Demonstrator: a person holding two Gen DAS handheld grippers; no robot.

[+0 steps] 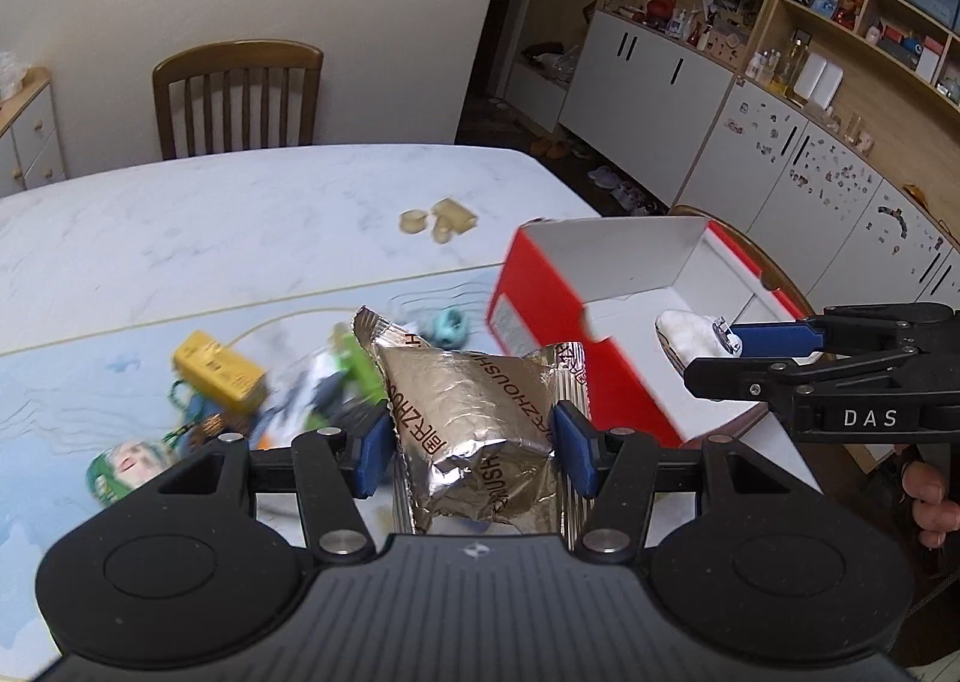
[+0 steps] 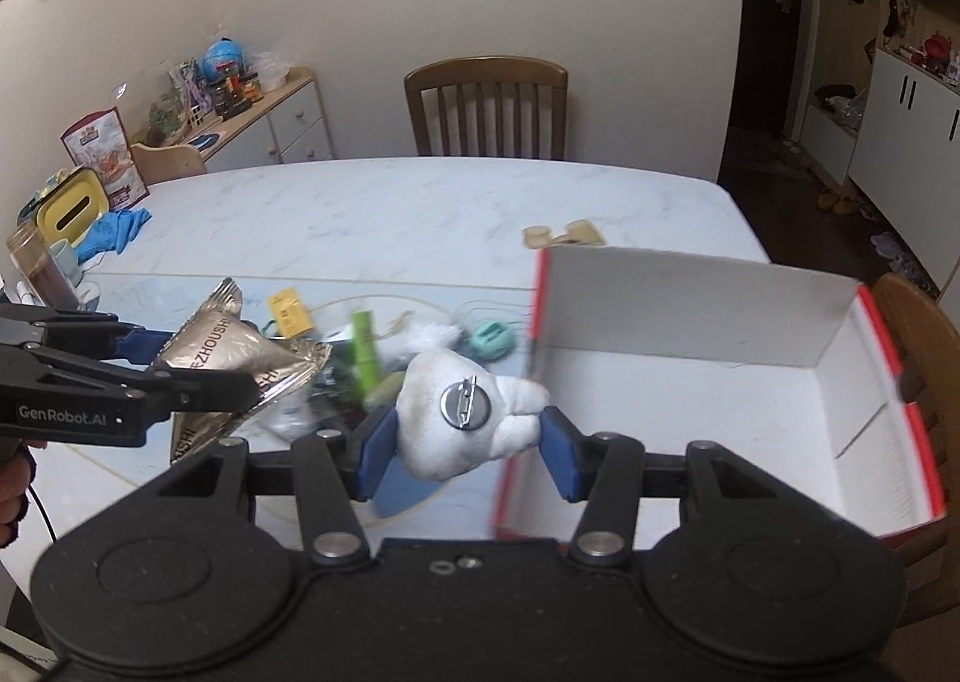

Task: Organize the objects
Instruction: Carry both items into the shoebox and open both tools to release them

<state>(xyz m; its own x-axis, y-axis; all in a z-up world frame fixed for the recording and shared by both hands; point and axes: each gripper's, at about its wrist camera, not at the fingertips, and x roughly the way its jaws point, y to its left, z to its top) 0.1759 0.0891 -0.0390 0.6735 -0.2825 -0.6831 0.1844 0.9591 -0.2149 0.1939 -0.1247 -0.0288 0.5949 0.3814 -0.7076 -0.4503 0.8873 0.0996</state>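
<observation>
Marble table (image 2: 420,202) carries all; pale blue mat (image 1: 90,382) covers its near part. Red box (image 2: 690,412) w/ white inside sits open-topped at the table's right edge, long axis running near-to-far, far wall upright.

Loose pile on the mat, left of the box: yellow packet (image 1: 219,373), green tube (image 2: 365,349) w/ long axis pointing away toward the far edge, teal item (image 2: 493,340) just beside the box's far-left corner, green-white round item (image 1: 123,469) near the mat's near-left; rest blurred. Beige pieces (image 1: 441,220) lie on bare marble, past the box's far wall.

Left gripper (image 1: 471,442) pinches a silver foil snack bag (image 1: 474,430) above the pile; bag's long axis roughly upright, crimped end (image 1: 375,331) tilted up-left, off the table.

Right gripper (image 2: 468,436) pinches a white plush (image 2: 462,418) at the box's near-left corner, over its wall; plush's narrow lobes point right toward the box, metal pin badge (image 2: 466,406) facing the cam.
</observation>
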